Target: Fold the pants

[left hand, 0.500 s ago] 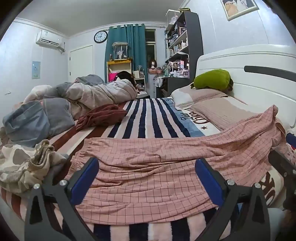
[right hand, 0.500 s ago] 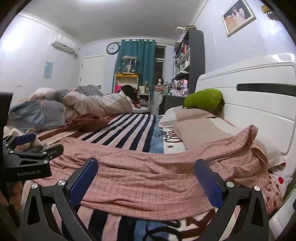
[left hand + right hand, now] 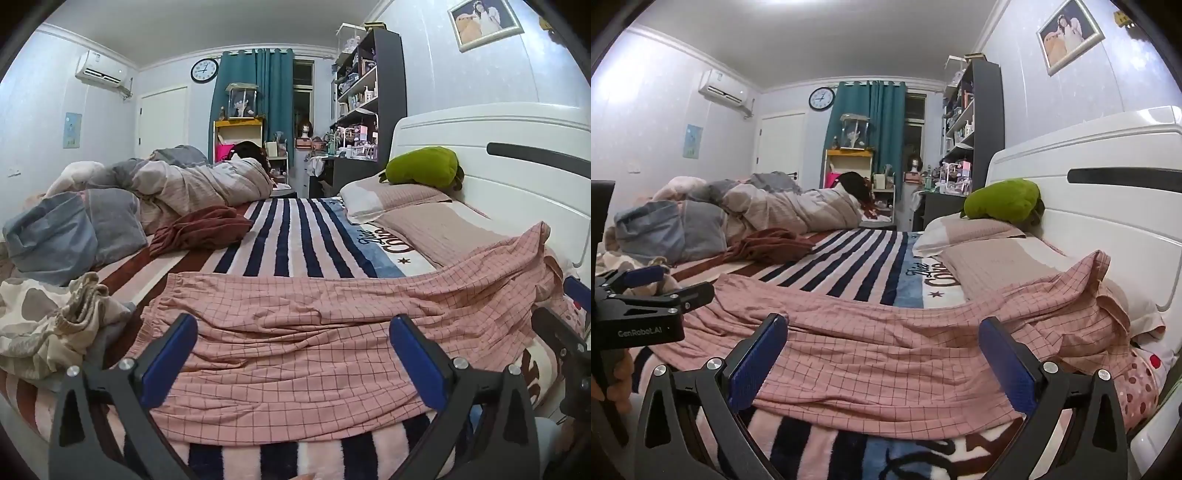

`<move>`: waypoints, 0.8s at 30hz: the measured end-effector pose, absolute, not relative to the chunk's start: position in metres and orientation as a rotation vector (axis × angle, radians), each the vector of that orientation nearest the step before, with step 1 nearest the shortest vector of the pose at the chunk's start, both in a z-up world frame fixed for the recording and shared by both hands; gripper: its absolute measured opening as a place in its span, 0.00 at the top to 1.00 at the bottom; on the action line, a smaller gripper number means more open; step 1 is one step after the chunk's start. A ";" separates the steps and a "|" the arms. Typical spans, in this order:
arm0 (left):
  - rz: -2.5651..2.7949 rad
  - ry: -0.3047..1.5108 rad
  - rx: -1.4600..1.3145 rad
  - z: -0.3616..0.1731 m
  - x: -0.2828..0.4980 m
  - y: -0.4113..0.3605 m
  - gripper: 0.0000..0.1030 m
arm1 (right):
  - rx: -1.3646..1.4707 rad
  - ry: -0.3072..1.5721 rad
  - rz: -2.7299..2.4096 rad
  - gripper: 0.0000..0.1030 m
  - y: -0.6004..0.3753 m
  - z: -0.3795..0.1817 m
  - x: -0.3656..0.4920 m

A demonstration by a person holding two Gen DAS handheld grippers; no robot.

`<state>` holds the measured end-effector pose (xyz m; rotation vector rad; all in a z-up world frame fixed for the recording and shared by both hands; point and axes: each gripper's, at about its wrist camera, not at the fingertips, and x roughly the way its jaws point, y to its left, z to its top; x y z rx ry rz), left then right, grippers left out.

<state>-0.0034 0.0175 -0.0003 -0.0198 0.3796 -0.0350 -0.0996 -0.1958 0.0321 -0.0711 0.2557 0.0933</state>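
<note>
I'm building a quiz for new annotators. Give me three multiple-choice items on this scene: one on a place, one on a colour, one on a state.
1. Where do the pants lie?
A. spread on the bed
B. on the floor
C. on the shelf

2. What colour is the plush on the pillow?
A. red
B. green
C. white

3. How are the left tongs?
A. shut on the pants
B. shut, empty
C. open

Key: 1 A, they lie across the striped blanket; 2 B, it shows green; 3 C, the blue pads stand wide apart.

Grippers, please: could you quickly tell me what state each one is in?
Left gripper: open, holding nothing, above the pink pants.
Right gripper: open, holding nothing.
</note>
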 end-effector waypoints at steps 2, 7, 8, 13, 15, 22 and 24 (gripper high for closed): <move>-0.032 0.379 -0.012 -0.002 -0.003 0.018 0.01 | -0.077 0.253 0.089 0.00 -0.191 0.031 -0.101; -0.033 0.381 -0.009 -0.001 -0.004 0.016 0.01 | -0.055 0.247 0.089 0.00 -0.195 0.032 -0.103; -0.031 0.383 -0.008 -0.001 -0.004 0.016 0.01 | -0.055 0.248 0.091 0.00 -0.197 0.032 -0.103; -0.032 0.387 -0.010 -0.002 -0.003 0.017 0.01 | -0.071 0.249 0.092 0.00 -0.195 0.033 -0.104; -0.034 0.386 -0.013 -0.002 -0.003 0.017 0.01 | -0.077 0.248 0.090 0.00 -0.194 0.033 -0.104; -0.029 0.389 -0.023 -0.003 -0.003 0.018 0.01 | -0.073 0.248 0.091 0.00 -0.192 0.032 -0.104; -0.029 0.390 -0.024 -0.003 -0.003 0.018 0.01 | -0.065 0.253 0.092 0.00 -0.192 0.033 -0.104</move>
